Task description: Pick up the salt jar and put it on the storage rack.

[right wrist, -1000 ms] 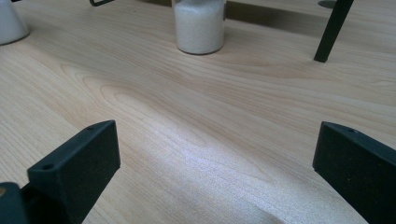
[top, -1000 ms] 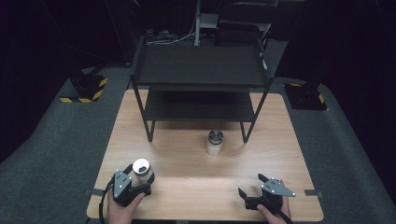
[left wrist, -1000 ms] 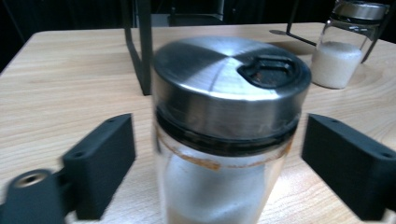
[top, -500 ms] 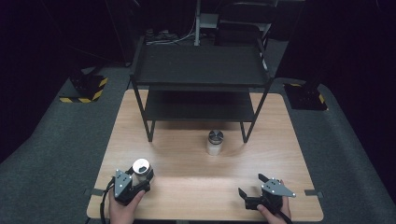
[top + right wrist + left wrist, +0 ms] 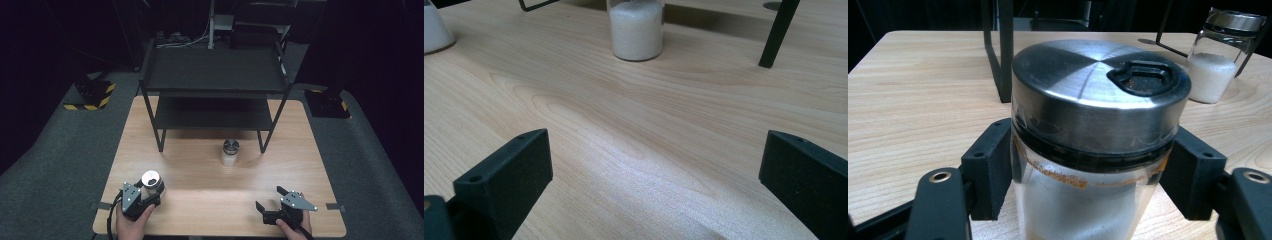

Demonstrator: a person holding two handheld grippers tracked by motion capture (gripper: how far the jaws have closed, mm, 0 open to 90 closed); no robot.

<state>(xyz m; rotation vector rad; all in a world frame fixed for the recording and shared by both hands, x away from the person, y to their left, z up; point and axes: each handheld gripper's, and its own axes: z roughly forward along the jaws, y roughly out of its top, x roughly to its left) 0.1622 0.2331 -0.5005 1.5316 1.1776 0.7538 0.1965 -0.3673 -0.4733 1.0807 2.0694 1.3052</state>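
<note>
A glass shaker jar (image 5: pixel 150 180) with a steel lid (image 5: pixel 1098 100) and pale powder inside stands near the table's front left corner. My left gripper (image 5: pixel 150 189) is shut on it, its black pads (image 5: pixel 990 175) pressing both sides of the glass just below the lid. A second, similar jar (image 5: pixel 230 152) of white grains stands mid-table, also seen in the left gripper view (image 5: pixel 1220 60) and the right gripper view (image 5: pixel 636 30). My right gripper (image 5: pixel 268 198) rests at the front right, open, with bare wood between its jaws (image 5: pixel 656 170).
A black two-tier metal rack (image 5: pixel 215 75) stands on the far half of the wooden table (image 5: pixel 210 205); its front legs (image 5: pixel 161 137) flank the second jar. Grey carpet surrounds the table, with yellow-black striped bases at both sides.
The left gripper's jaws have drawn in against the jar at the front left. Both hands and the second jar stay where they were.
</note>
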